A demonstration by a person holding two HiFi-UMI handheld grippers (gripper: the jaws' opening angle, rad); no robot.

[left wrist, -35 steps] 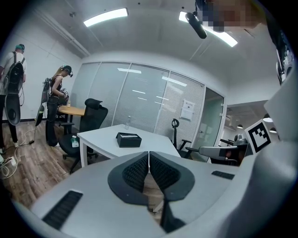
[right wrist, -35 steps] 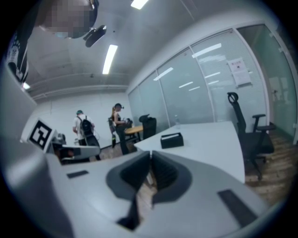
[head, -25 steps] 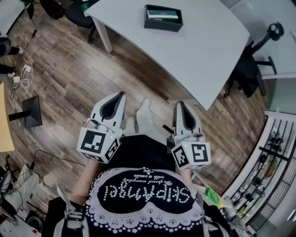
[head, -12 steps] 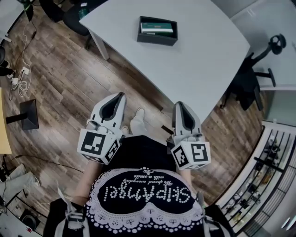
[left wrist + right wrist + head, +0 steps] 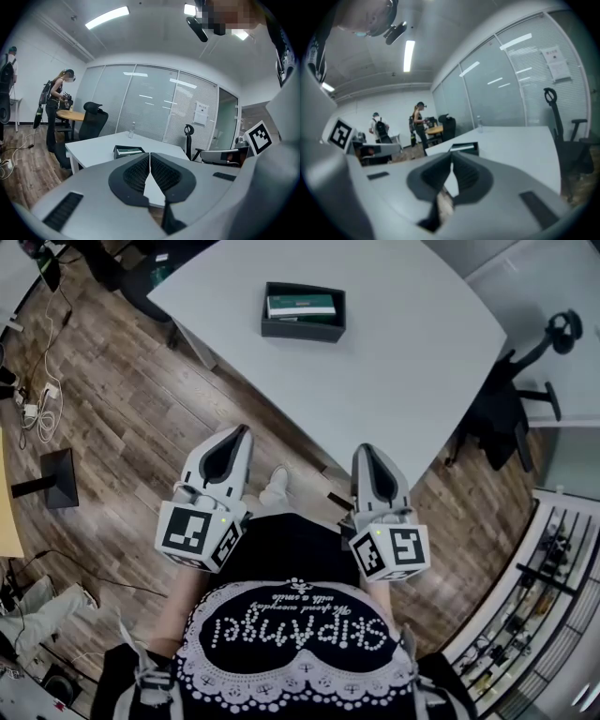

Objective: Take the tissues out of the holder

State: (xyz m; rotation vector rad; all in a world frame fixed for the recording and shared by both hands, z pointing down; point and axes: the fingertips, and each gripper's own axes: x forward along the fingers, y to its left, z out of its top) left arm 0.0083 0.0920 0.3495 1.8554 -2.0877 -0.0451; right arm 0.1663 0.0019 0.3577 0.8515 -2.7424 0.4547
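A dark rectangular holder stands on the far part of the white table, with a green-and-white tissue pack lying in it. Both grippers hang over the wooden floor in front of the table's near edge, well short of the holder. My left gripper is shut with nothing in it, and my right gripper is shut and empty too. In the left gripper view the holder shows just beyond the closed left gripper. The right gripper view shows the holder behind the tips of the right gripper.
A black office chair stands at the table's right side, another chair at its far left. Cables and a black stand base lie on the floor at left. Wire shelving is at right. A person stands by a round wooden table.
In the head view the table and holder have slid down and to the left, nearer to the grippers. Both grippers keep their place in front of the body and stay shut.
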